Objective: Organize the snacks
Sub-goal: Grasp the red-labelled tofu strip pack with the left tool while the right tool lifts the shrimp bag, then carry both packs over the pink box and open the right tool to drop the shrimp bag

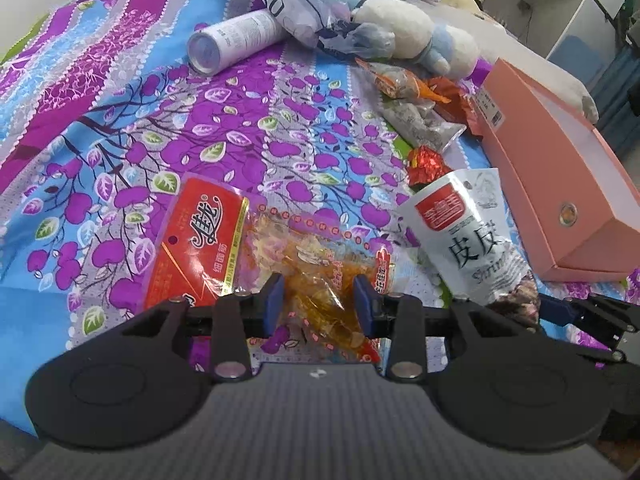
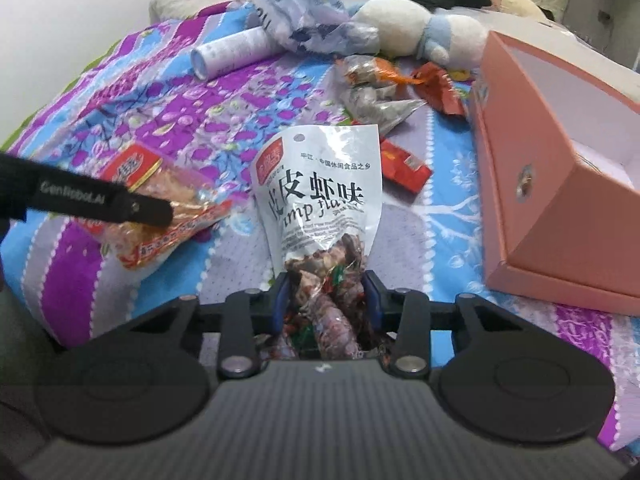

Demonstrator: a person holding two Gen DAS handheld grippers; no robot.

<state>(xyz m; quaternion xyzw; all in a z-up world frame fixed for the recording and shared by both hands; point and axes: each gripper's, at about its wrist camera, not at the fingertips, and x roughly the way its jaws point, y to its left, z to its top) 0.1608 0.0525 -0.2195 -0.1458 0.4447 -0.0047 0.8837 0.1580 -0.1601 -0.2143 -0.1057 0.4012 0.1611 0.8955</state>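
My left gripper [image 1: 319, 304] is shut on the clear end of a red and yellow snack bag [image 1: 224, 248], which lies on the bedspread; the bag also shows in the right wrist view [image 2: 160, 208] with the left gripper's black finger across it. My right gripper [image 2: 326, 300] is shut on the lower end of a white shrimp-flavour snack bag [image 2: 320, 196], held upright; the same bag shows in the left wrist view [image 1: 468, 236]. An open pink box [image 2: 560, 168] stands to the right, also seen in the left wrist view [image 1: 552, 168].
On the purple and blue bedspread [image 1: 120, 128] lie a white tube [image 1: 236, 40], a crumpled plastic bag [image 1: 304, 4], a plush toy [image 1: 420, 36], a clear bag of grey snacks [image 1: 416, 112], orange wrappers [image 1: 440, 92], a red foil candy [image 1: 426, 164] and a small red packet [image 2: 404, 164].
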